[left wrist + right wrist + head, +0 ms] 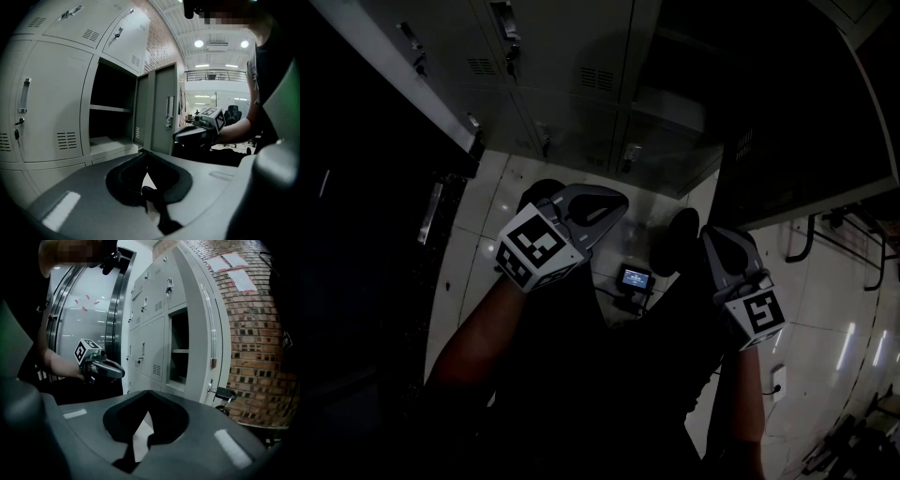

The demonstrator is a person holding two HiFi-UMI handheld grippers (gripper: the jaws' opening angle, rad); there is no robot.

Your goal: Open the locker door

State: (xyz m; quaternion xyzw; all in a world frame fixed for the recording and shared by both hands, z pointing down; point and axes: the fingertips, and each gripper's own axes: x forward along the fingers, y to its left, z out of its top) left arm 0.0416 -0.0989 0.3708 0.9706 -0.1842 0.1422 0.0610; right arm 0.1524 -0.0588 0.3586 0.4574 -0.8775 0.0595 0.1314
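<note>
Though it's open, locker door [158,123] lies beyond left fingers [91,194] (closed).

No legible text, number or brand is shown. Only square coded patterns are carried by the left marker cube [534,248] and right marker cube [761,314]. Print on the lit screen [635,277] and wall sheets [234,270] cannot be read.

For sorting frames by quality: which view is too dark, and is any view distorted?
Head view: badly underexposed, the lockers barely visible. Left gripper view: bright, fisheye curves the lockers beside the open locker door. Right gripper view: similar curving.
</note>
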